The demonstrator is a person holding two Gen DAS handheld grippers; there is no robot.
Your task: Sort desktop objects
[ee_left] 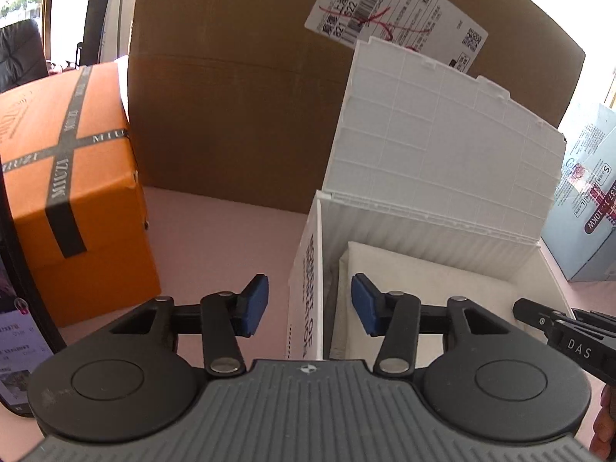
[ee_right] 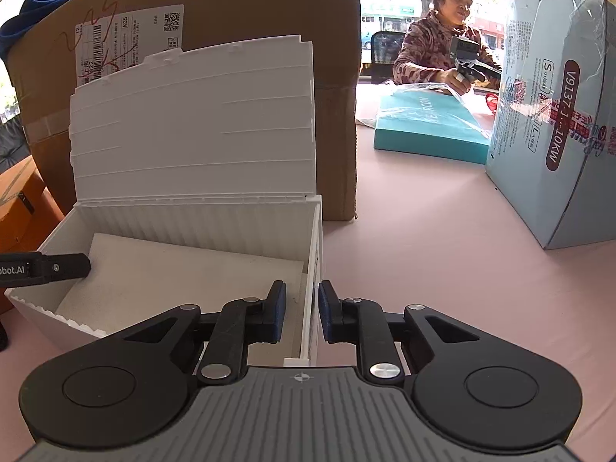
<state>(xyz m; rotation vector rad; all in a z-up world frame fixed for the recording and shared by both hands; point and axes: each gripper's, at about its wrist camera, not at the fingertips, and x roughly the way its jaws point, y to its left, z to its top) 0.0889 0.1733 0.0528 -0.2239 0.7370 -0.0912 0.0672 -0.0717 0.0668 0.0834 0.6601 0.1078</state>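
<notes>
Now both grippers' fingers astride white box (ee_right: 192,227) walls, L (ee_left: 310,306) & R (ee_right: 302,317).

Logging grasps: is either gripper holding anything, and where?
Right gripper: jaws straddle the white box side wall, possibly pinched. Left gripper: open around the opposite wall.

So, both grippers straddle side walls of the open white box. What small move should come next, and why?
Probably close the left gripper on the white box wall. Its pads sit wide apart around that wall, while the right gripper already nearly pinches the opposite one.
</notes>
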